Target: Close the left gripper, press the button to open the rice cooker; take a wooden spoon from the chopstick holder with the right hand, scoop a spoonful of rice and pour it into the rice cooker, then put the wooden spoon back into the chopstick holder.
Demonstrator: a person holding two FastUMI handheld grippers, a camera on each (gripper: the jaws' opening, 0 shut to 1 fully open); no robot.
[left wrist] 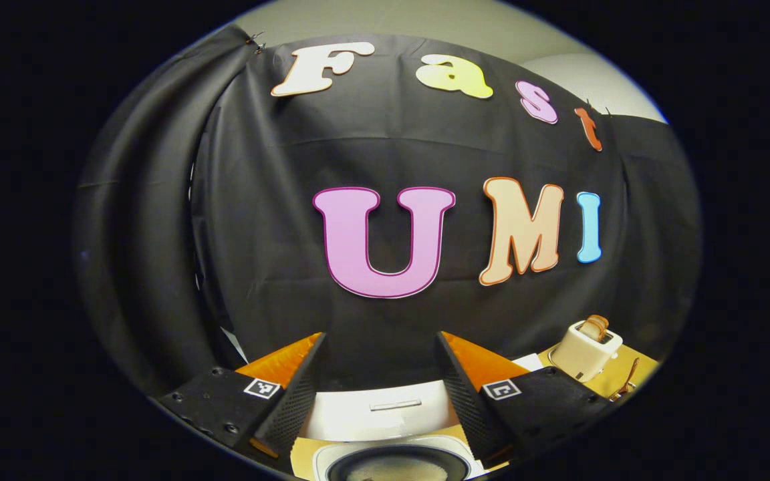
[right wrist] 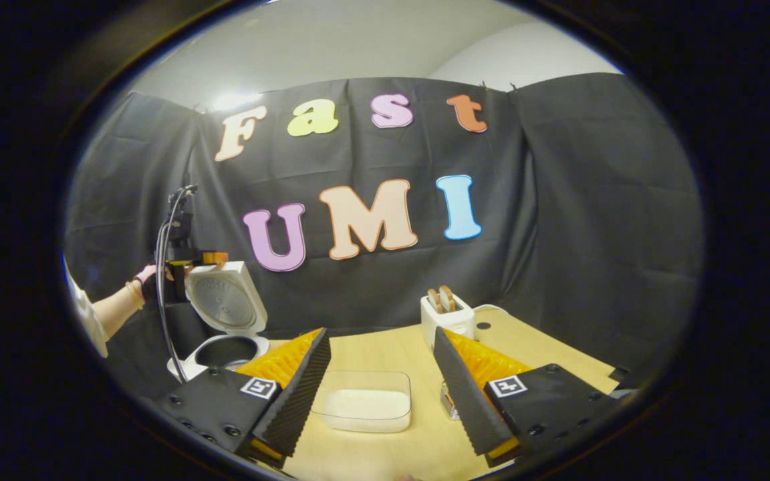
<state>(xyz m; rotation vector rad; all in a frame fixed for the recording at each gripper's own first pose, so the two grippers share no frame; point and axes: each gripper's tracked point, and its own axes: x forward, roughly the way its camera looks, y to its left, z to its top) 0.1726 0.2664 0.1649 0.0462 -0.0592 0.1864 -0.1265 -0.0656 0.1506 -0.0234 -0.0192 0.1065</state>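
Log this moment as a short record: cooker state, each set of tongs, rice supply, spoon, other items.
cooker: rice cooker on the table, lid raised, inner pot exposed
left tongs: left tongs open, above the open pot, holding nothing; also seen from afar by the top edge of the lid
right tongs: right tongs open, holding nothing, aimed at the rice box
rice supply: clear box of rice on the table, between the fingers in view
spoon: not picked up
other: toaster with bread slices, behind the box
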